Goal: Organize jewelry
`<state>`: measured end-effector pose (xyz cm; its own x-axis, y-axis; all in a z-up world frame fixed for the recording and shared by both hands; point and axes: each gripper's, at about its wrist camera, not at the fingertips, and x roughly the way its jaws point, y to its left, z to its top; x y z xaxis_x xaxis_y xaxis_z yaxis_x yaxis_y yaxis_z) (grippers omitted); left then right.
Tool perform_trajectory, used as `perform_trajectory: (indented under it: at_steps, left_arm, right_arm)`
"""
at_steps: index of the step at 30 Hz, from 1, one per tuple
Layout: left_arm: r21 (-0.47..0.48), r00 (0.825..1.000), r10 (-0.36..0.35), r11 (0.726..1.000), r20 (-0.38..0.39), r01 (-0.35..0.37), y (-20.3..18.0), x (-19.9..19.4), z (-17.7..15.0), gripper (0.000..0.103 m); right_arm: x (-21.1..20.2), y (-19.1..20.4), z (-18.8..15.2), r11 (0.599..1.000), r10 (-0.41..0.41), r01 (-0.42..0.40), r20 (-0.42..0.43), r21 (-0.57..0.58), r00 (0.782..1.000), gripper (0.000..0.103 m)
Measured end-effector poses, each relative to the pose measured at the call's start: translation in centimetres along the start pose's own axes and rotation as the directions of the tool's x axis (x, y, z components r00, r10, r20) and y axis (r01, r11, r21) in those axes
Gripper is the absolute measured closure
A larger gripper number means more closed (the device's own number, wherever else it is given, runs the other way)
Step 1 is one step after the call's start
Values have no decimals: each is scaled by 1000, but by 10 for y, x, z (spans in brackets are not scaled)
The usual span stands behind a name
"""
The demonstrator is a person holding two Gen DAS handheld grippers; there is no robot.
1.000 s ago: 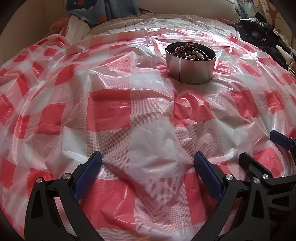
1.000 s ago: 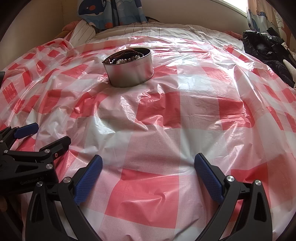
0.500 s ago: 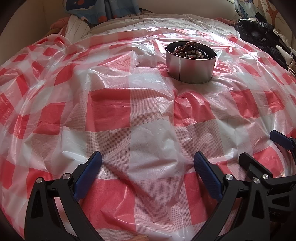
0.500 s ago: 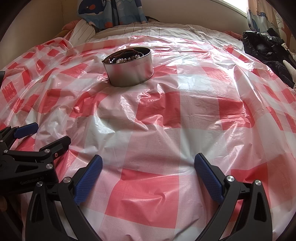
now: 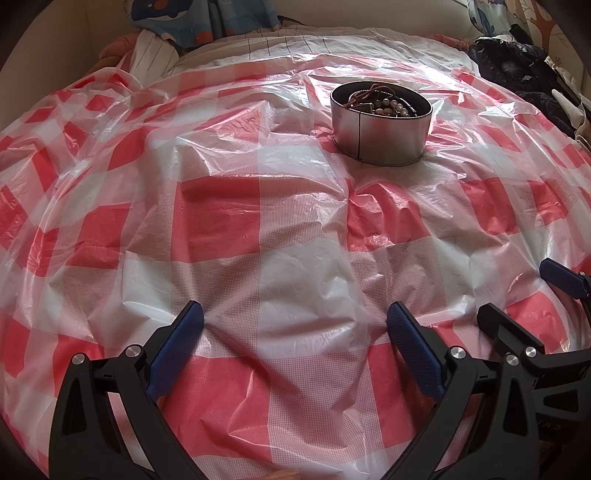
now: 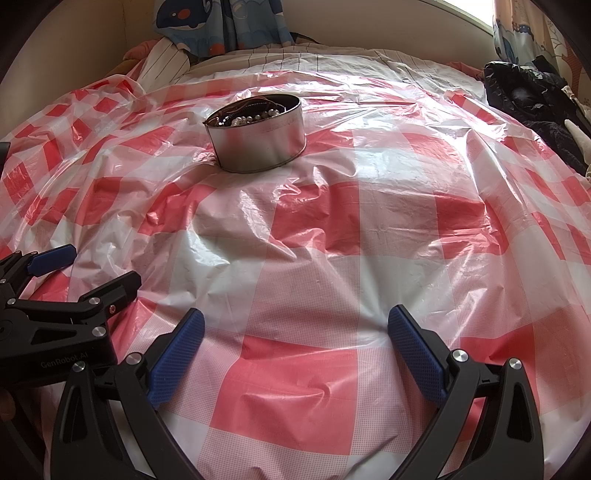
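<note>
A round metal tin stands on the red-and-white checked plastic sheet, far ahead; it also shows in the right wrist view. Jewelry lies piled inside it: pearl beads and dark cords. My left gripper is open and empty, low over the sheet near its front. My right gripper is open and empty, beside the left one. The right gripper shows at the right edge of the left wrist view. The left gripper shows at the left edge of the right wrist view.
The sheet covers a bed with striped bedding at the far end. A blue cartoon-print cloth hangs behind. A dark bundle of clothing lies at the far right edge. A wall runs along the left.
</note>
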<state>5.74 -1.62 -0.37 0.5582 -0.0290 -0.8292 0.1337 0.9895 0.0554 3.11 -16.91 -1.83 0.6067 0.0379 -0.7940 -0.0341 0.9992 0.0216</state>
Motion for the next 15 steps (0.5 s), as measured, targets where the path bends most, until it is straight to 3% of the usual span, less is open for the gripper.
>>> perform_trajectory:
  at_steps: [15]
  left_arm:
    - [0,1000,0,1000,-1,0,0,0,0,7]
  right_arm:
    - [1,-2,-2,1000,0,0,-13,0,1000,7]
